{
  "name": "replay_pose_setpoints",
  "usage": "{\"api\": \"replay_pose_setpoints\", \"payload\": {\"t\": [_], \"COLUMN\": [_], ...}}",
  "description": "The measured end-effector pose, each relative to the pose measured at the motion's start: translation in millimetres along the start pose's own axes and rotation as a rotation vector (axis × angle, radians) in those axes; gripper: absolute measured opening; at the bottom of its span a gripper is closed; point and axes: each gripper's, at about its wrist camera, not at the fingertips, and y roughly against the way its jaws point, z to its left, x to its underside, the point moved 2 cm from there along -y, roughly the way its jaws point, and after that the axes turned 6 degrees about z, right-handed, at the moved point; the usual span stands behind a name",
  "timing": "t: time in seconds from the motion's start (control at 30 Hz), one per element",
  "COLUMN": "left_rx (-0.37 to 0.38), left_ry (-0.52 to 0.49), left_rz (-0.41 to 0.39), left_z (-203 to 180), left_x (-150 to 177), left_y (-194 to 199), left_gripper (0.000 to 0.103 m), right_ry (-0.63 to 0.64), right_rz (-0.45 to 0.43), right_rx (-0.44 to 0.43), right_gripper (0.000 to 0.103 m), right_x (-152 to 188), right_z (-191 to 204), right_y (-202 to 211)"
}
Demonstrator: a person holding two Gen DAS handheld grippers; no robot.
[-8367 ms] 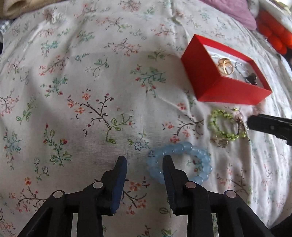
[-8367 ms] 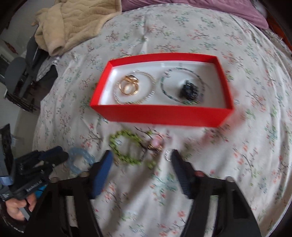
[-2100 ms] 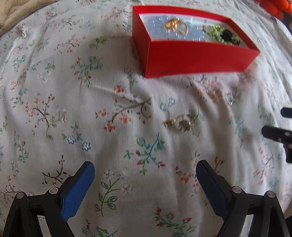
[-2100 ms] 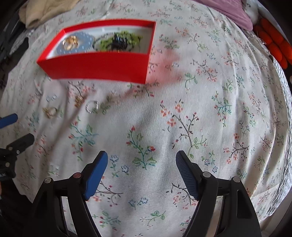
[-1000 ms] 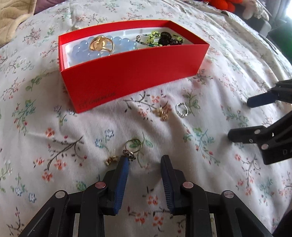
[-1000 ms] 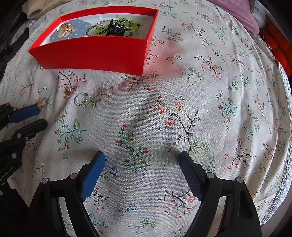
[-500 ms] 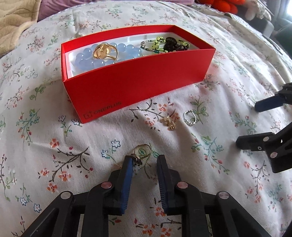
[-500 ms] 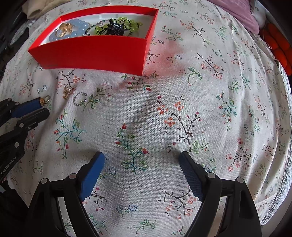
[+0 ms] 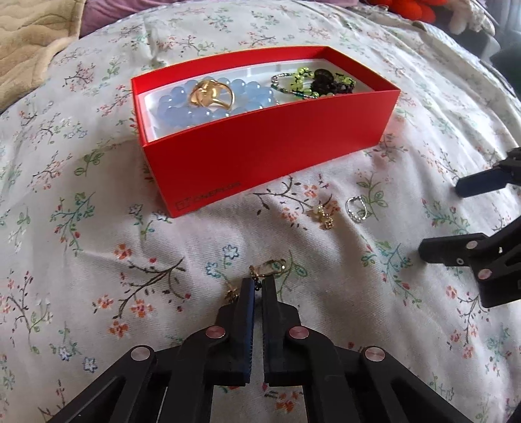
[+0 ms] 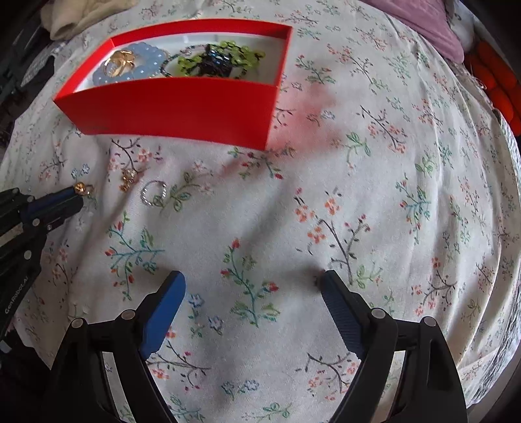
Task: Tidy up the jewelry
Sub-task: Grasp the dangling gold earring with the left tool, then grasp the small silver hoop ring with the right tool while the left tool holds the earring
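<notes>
Earring (image 9: pixel 265 270) pinched in left tool (image 9: pixel 257 286), jaws just closed on it, low over the bedspread (image 9: pixel 97 260); red box (image 9: pixel 270 140) lies straight beyond, far side; right tool (image 10: pixel 252 306) agape, empty.

A bed (image 9: pixel 97 227) fills both views, spread with a white sheet (image 10: pixel 358 195) printed with small flowering sprigs and creased in soft folds. A beige quilted blanket (image 9: pixel 29 29) lies bunched at its far left corner, mauve fabric (image 10: pixel 433 26) at the far edge, and something orange-red (image 10: pixel 495 81) past the right edge. Daylight falls evenly
</notes>
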Motion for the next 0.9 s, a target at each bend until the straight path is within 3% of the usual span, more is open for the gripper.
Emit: {"api": "replay_pose_setpoints", "payload": {"t": [0.33, 0.9], "left_rx": [0.008, 0.014], "left_ry": [-0.006, 0.035], "left_rz": [-0.004, 0.001], "left_z": [3, 15], "left_x": [5, 3], "left_y": [10, 13], "left_gripper": [0.0, 0.0], "right_ry": [0.04, 0.124], "right_rz": [-0.088, -0.122], "right_rx": [-0.04, -0.092], "right_gripper": [0.086, 0.023], "right_x": [-26, -65], "right_z": [32, 78], "right_y": [4, 8]}}
